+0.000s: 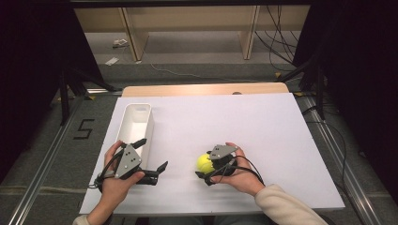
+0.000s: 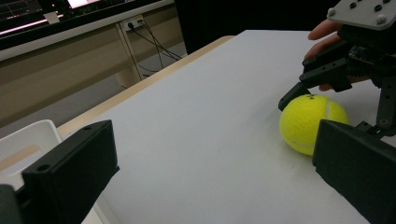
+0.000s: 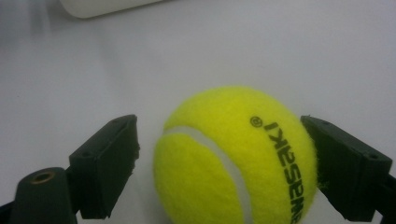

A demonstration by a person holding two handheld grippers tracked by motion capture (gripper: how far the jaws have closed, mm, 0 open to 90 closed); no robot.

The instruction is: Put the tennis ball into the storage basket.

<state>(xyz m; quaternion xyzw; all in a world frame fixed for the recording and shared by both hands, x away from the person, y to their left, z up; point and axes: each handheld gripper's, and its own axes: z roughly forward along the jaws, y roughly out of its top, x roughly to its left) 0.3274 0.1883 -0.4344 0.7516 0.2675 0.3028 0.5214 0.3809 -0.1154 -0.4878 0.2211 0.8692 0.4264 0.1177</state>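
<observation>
A yellow tennis ball [image 1: 204, 162] rests on the white table sheet [image 1: 263, 126], right of the middle. My right gripper [image 1: 202, 165] is open around it, one jaw on each side. In the right gripper view the ball [image 3: 233, 154] sits between the jaws of that gripper [image 3: 224, 163]: the right jaw touches the felt and a narrow gap stays at the left jaw. My left gripper [image 1: 154, 153] is held open and empty to the left of the ball, pointing toward it. Its view [image 2: 210, 177] shows the ball [image 2: 310, 122] and the right gripper [image 2: 334, 109] farther off.
A long white bin [image 1: 136, 124] stands on the left part of the sheet, just behind my left hand; its corner [image 2: 23, 140] lies beside the left jaw. The wooden table edge [image 1: 202, 89] runs along the back. Cables and shelf legs lie on the floor beyond.
</observation>
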